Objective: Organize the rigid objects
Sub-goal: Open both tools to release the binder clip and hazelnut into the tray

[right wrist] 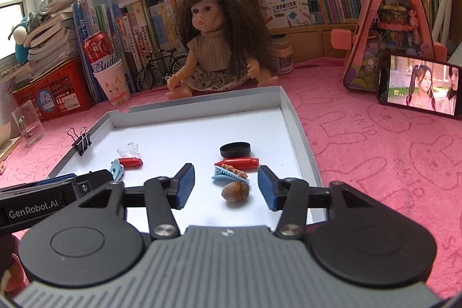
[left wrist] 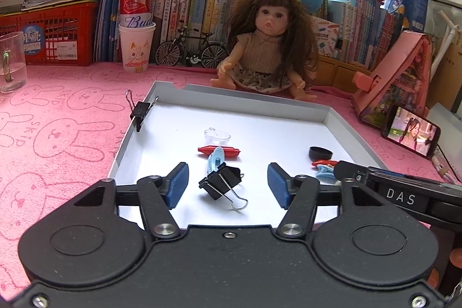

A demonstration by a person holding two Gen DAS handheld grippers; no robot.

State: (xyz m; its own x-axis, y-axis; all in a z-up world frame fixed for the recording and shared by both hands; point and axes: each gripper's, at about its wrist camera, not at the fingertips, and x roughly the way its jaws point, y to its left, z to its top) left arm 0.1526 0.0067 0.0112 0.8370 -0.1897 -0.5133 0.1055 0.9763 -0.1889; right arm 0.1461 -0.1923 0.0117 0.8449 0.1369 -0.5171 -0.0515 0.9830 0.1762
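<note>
A white tray (left wrist: 260, 111) lies on the pink cloth. In the left wrist view a black binder clip (left wrist: 221, 182) rests on the tray floor between the blue pads of my left gripper (left wrist: 228, 184), which is open and not touching it. Beyond the clip lie a blue hair clip (left wrist: 215, 158), a red crayon-like piece (left wrist: 228, 151) and a clear little dome (left wrist: 217, 134). In the right wrist view my right gripper (right wrist: 225, 185) is open around a brown nut-like piece (right wrist: 235, 191) lying free on the tray (right wrist: 202, 132). Just past it sit a second blue hair clip (right wrist: 231, 175), another red piece (right wrist: 236, 163) and a black cap (right wrist: 235, 149).
Another binder clip (left wrist: 140, 109) is clamped on the tray's left wall. A doll (left wrist: 268, 48) sits behind the tray, with a model bicycle (left wrist: 190, 49) and a paper cup holding a can (left wrist: 135, 45) beside it. A phone (left wrist: 411, 134) stands at the right, a glass mug (left wrist: 11, 62) at the left.
</note>
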